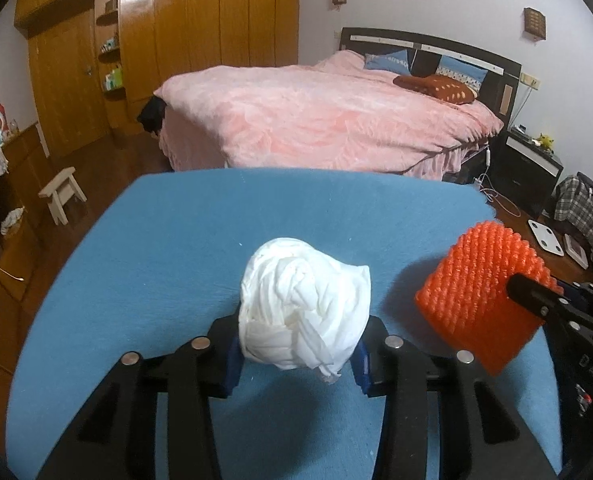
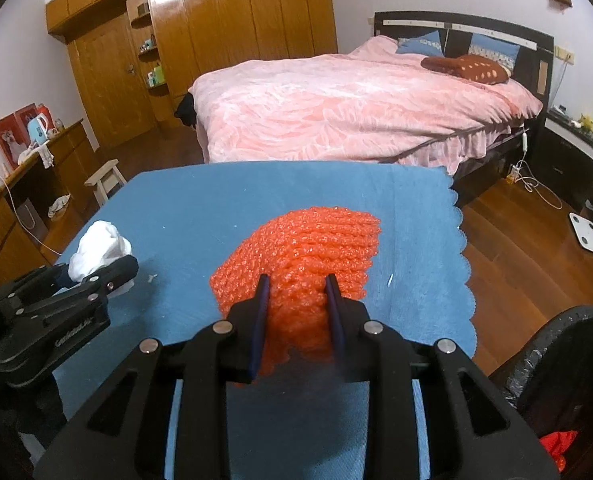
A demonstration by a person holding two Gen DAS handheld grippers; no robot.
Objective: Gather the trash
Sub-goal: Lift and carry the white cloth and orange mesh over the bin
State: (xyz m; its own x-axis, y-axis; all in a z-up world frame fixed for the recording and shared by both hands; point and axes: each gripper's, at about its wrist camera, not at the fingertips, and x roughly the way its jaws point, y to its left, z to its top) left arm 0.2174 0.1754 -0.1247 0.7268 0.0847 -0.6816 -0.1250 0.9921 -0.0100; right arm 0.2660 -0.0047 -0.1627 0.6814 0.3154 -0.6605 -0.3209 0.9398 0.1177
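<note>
Left gripper [image 1: 296,354] at bottom centre of left view: jaws partly closed, pads pinching crumpled white tissue wad [image 1: 304,312], wad apparently just clear of blue cloth [image 1: 200,240].

Right gripper [image 2: 298,320] at bottom centre of right view: narrow grip on orange foam net [image 2: 308,248].

Black bin bag [image 2: 568,360] at lower right, likely drop point. Judgement: keep both pinches firm, carry right piece over first, release only above opening.

Writing: "DAS" on gripper body at right edge of left view; other lettering unreadable.
</note>
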